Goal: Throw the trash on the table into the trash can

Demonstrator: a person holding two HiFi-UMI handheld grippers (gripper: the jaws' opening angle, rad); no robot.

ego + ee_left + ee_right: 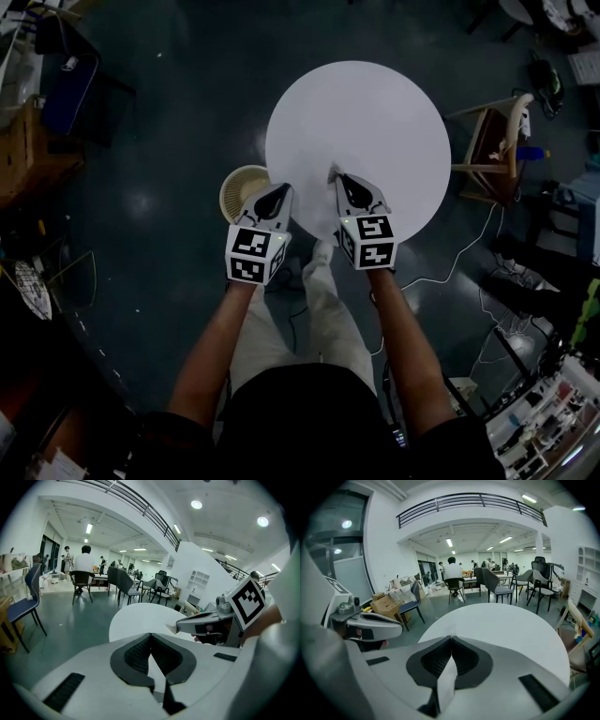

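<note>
White paper scrap (446,682) — pinched between jaws of right gripper (451,638).

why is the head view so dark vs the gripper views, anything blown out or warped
Head view: underexposed, dark floor murky, while the round white table is bright and featureless. Left gripper view: fisheye, black balcony railing bowed, black corners, ceiling lights glaring. Right gripper view: same warp, evenly lit; the white paper scrap pinched in the right gripper reads clearly.

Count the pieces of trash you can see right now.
1: a white scrap pinched in the shut right gripper, over the near part of the round table. The rest of the tabletop looks bare. Anything inside the trash can beside the table cannot be made out.
</note>
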